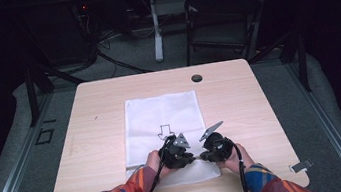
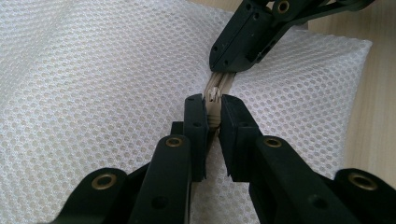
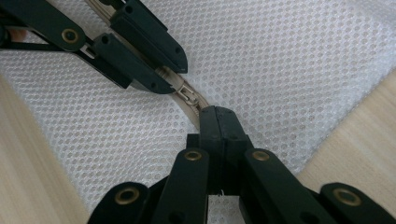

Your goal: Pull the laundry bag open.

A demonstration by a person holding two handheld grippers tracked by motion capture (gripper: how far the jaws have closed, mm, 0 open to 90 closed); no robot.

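A white mesh bag point(image 1: 160, 110) lies flat on the wooden table point(image 1: 98, 136), with a beige zipper point(image 2: 214, 100) along its near edge. My left gripper point(image 1: 192, 159) is shut on the zipper band point(image 3: 164, 73), its jaws point(image 2: 213, 112) pinching it from both sides. Facing it from the right, my right gripper point(image 1: 201, 157) is shut with its tips point(image 3: 215, 115) on the zipper pull point(image 3: 190, 99). The two grippers meet almost tip to tip over the bag's near edge. In the left gripper view the right gripper point(image 2: 223, 74) comes in from the top.
A small arrow mark point(image 1: 166, 132) is printed on the bag just beyond the grippers. A black round grommet point(image 1: 197, 78) sits near the table's far edge. Beyond the table stand a dark chair point(image 1: 218, 18) and a white desk leg point(image 1: 156, 27).
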